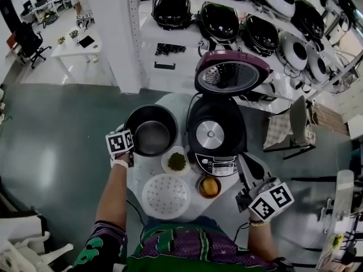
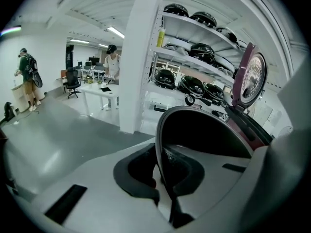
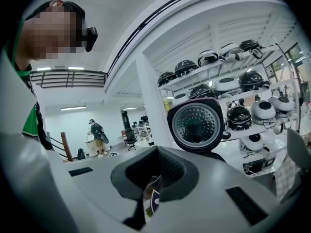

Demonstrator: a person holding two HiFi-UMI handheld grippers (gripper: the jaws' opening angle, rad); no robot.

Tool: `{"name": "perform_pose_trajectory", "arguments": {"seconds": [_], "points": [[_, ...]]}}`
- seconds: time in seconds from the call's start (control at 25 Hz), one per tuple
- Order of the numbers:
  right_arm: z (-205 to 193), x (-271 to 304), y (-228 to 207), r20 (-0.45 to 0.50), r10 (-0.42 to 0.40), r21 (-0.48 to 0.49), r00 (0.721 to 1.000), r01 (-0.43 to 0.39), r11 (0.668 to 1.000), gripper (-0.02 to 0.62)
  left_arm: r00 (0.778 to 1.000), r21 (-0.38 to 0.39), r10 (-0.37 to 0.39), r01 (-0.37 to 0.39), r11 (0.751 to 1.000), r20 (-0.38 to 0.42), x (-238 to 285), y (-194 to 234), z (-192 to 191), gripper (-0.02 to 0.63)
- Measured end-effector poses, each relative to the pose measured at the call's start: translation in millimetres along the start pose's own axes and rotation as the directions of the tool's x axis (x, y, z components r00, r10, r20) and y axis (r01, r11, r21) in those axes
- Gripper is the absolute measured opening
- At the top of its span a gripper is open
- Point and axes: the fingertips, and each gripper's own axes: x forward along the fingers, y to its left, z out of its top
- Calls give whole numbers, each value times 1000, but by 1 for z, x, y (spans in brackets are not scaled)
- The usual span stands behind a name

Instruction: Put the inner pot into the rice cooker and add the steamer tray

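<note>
Round white table (image 1: 138, 177) carries everything. Black rice cooker (image 1: 216, 135) sits at its right side, maroon lid (image 1: 229, 72) swung fully up, cavity empty with the heater plate showing. Inner pot (image 1: 151, 130) stands upright on the table just left of the cooker, not yet in. White perforated steamer tray (image 1: 165, 196) lies flat at the near edge, untouched. 2 small extras sit between them: a dish of greens (image 1: 176, 161) and a bowl with something orange (image 1: 209, 186).

Left gripper (image 2: 160, 178) is clamped on the pot's near rim, the thin wall pinched between the pads, 1 pad inside and 1 outside. Right gripper (image 3: 150, 198) has its jaws pressed together on nothing and hangs off the table's right side, near the cooker's front panel.

Handling, as a judgement: the pot is rigid metal, likely moderately heavy, with a smooth, slick wall. A 1-sided rim pinch will let it tilt, so lift slowly and keep it level. Clear the cooker's edge, then lower it straight in. The tray looks light and stiff. Take it by its outer rim.
</note>
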Motion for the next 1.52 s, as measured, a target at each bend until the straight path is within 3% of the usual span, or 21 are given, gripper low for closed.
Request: {"name": "perform_pose_trajectory", "arguments": {"seconds": [0.76,1.2,1.52], "points": [[10,-49,62,77,11,-50,997,-7,999,6,988,-87,-69,81,993,137,-105,-4,17,29],[29,-87,97,154,-13,-66,988,23,998,6,967,-54,-152,167,985,206,-168,-48,52,29],[36,-105,105,184,-23,-73,983,37,997,6,943,-54,-224,244,968,247,-185,-87,77,29]]}}
